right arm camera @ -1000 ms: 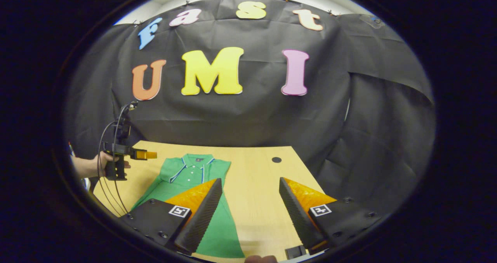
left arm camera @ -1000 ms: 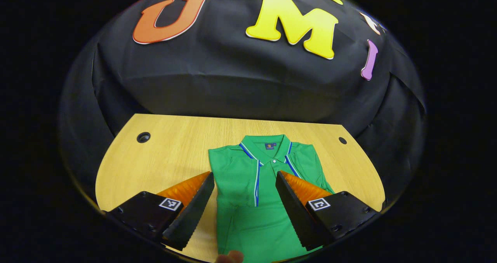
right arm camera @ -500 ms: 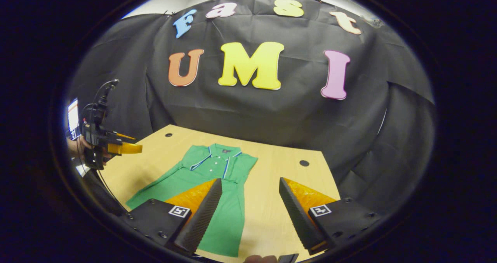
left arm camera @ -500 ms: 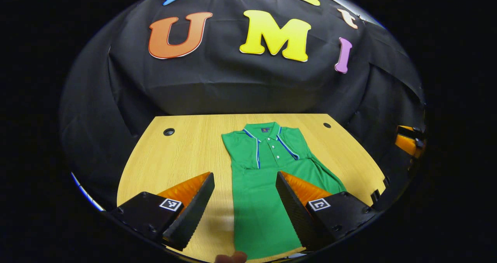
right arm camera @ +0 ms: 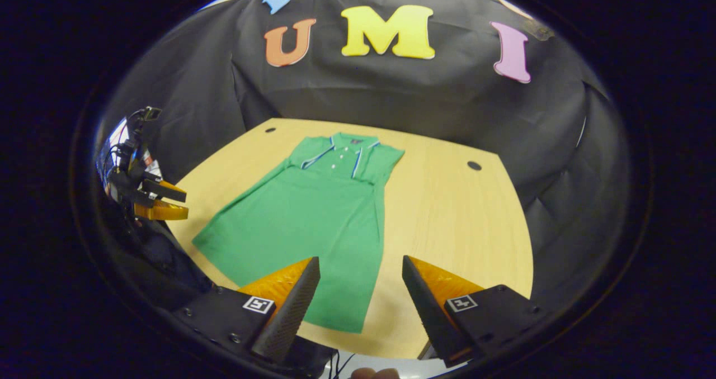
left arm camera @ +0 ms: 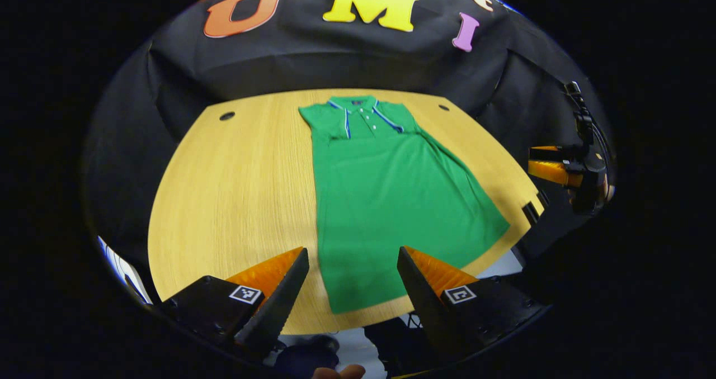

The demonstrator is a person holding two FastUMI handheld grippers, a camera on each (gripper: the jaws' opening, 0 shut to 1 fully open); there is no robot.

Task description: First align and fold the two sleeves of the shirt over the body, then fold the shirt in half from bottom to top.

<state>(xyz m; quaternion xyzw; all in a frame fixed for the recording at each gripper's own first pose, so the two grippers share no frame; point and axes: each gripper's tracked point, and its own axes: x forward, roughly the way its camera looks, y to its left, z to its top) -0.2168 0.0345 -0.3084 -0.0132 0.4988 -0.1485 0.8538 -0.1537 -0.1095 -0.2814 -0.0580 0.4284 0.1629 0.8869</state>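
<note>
With both sleeves lying folded over the body, step: bottom-to-top fold.
Shirt [left arm camera: 386, 200]: flat on the table [left arm camera: 235, 200], collar far, hem near.
Method: pinch each hem corner, lift together, lay evenly at the collar.
Left gripper [left arm camera: 352, 281]: spread, empty, above near hem.
Right gripper [right arm camera: 361, 289]: spread, empty, raised over near edge.

Light wooden table [left arm camera: 235, 189], two round holes at far edge; black cloth wall [right arm camera: 391, 94] behind.
</note>
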